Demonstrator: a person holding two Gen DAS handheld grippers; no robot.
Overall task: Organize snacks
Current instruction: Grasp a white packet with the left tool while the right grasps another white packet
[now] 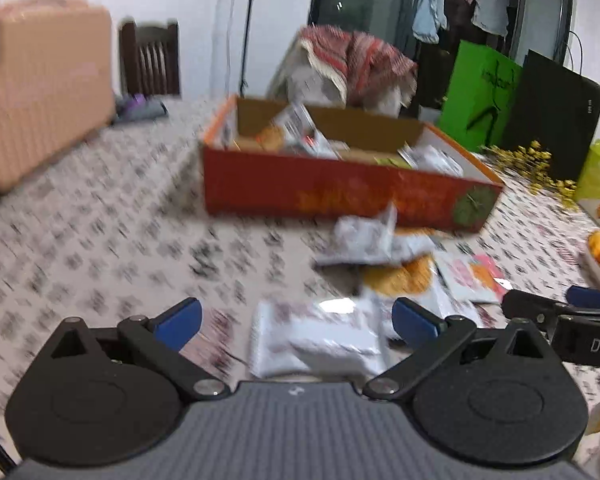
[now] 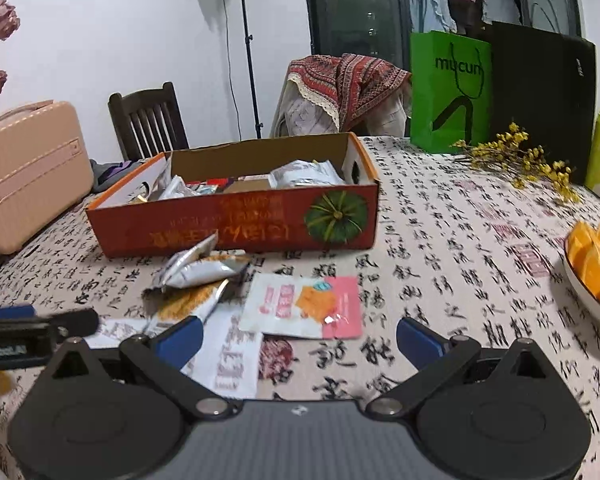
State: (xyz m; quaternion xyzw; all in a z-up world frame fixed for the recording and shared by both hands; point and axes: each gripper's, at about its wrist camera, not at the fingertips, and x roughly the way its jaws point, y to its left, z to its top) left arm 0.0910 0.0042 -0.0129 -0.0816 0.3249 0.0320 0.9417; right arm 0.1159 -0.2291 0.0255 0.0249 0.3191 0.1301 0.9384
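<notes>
While left claw [image 1: 296, 322] gapes, white snack packet [image 1: 324, 338] lies between fingers.

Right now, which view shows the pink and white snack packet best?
The right wrist view: the pink and white snack packet lies flat, sharp and fully visible on the tablecloth. The left wrist view is motion-blurred and shows it only partly, at the edge of the packet pile.

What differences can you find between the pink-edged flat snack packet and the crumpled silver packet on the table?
The pink-edged packet lies flat and smooth; the silver packet is crumpled and puffed up. The pink-edged packet is white and pink with an orange picture; the silver packet is plain metallic. The silver one lies nearer the red box. Both sit outside it, ungripped.
</notes>
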